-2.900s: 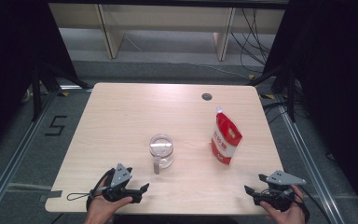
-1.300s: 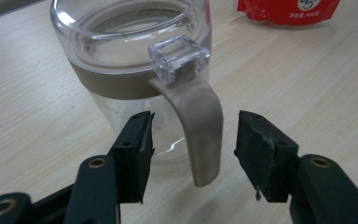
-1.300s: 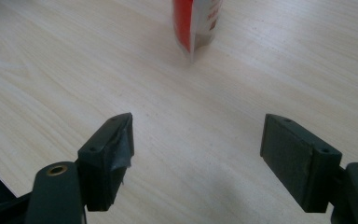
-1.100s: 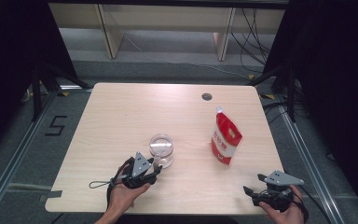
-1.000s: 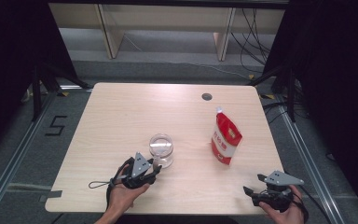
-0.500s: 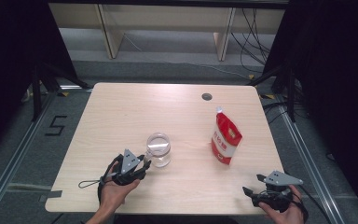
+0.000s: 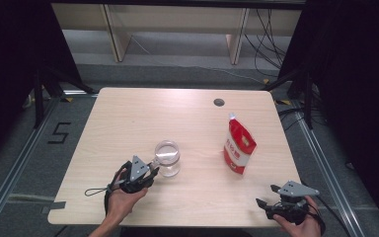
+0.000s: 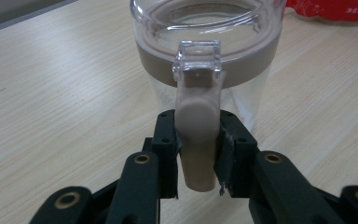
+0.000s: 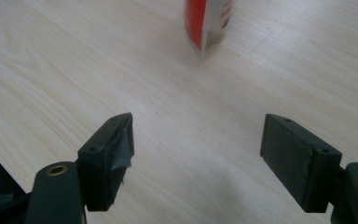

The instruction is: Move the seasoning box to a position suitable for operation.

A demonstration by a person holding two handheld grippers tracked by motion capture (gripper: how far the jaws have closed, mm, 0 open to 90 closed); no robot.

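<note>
Clear plastic, the jug (image 8: pixel 205 60) stands upright on the table (image 7: pixel 128 118) straight ahead of your left tool (image 8: pixel 196 149), whose jaws have just been closing and now pinch its beige handle (image 8: pixel 196 135) from both sides. Your right tool (image 9: pixel 198 154) hangs wide and holds nothing, with the red pouch (image 9: pixel 209 21) well ahead of it.
</note>
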